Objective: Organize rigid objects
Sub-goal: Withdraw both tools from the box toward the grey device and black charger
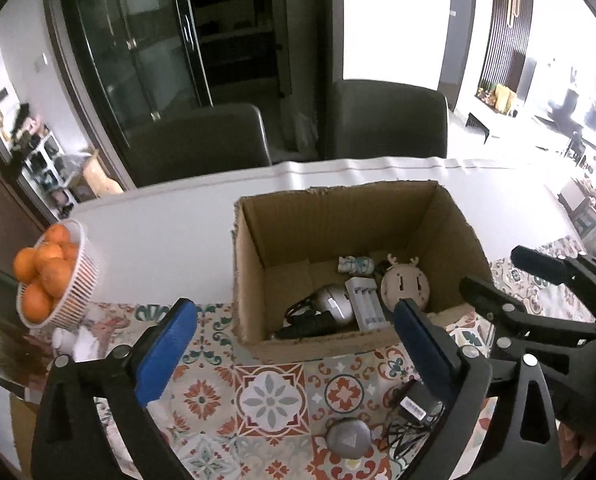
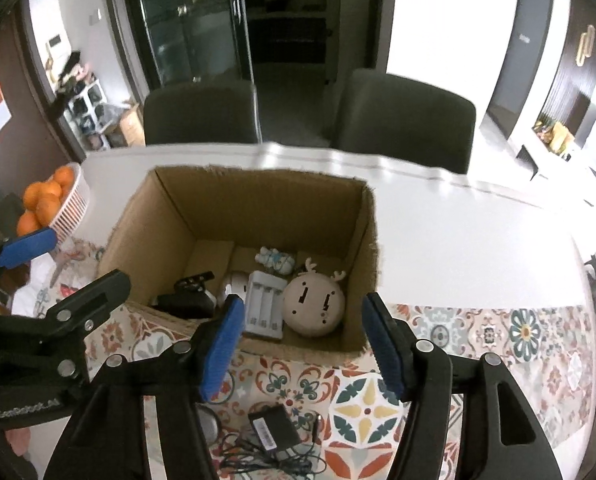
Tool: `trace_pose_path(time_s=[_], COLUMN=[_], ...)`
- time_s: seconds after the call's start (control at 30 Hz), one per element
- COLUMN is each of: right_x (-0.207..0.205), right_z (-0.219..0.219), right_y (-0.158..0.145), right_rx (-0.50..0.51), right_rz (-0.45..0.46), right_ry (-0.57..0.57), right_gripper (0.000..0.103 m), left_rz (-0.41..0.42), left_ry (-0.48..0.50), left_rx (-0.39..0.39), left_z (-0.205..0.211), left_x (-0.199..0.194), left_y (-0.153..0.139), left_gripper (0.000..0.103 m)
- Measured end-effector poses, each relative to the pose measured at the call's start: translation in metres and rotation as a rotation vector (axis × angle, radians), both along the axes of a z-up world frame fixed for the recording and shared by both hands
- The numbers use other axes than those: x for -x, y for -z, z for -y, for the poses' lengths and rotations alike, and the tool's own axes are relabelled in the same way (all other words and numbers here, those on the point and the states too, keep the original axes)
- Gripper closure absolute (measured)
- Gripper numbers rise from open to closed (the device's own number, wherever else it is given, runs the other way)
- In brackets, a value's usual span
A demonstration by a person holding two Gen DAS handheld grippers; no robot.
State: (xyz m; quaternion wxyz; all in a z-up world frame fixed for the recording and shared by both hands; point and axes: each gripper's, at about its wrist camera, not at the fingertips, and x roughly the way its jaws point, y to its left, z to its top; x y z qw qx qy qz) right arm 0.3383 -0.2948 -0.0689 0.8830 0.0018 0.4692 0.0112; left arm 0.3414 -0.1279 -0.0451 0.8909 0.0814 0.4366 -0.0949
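The left finger point(image 2: 222, 344) hides part of the charger point(image 2: 263, 306); the adapter's point(image 2: 274, 426) label is unreadable.

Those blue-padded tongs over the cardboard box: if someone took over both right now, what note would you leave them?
Left tongs: open, empty. Right tongs: open, empty.
Already inside the brown cardboard box: white battery charger, round beige deer-face gadget, small white-and-blue figurine, silver-grey device, black item.
Left on the patterned tile mat: black power adapter with tangled cord, round grey disc.
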Motion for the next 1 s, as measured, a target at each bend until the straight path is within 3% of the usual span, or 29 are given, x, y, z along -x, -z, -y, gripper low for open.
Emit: trace_pose_path(time_s=[0.2, 0.4, 1.0], right_x=[0.033, 0.061, 0.102], right_z=[-0.003, -0.009, -0.017], right_y=[-0.023, -0.031, 0.017], right_rx=[0.015, 0.041, 0.026], right_rz=[0.076, 0.121, 0.049], right_ry=[0.013, 0.023, -0.038], right_gripper=[0.036, 0.034, 0.034], left_rz=[0.058, 0.06, -0.092], left_ry=[-0.008, -0.017, -0.055], left_rx=[-0.017, -0.034, 0.016], left_z=[-0.005, -0.012, -0.025], left_x=[0.029, 0.051, 0.09], left_y=[-0.013, -0.009, 0.055], left_gripper=[0.0, 0.0, 0.0])
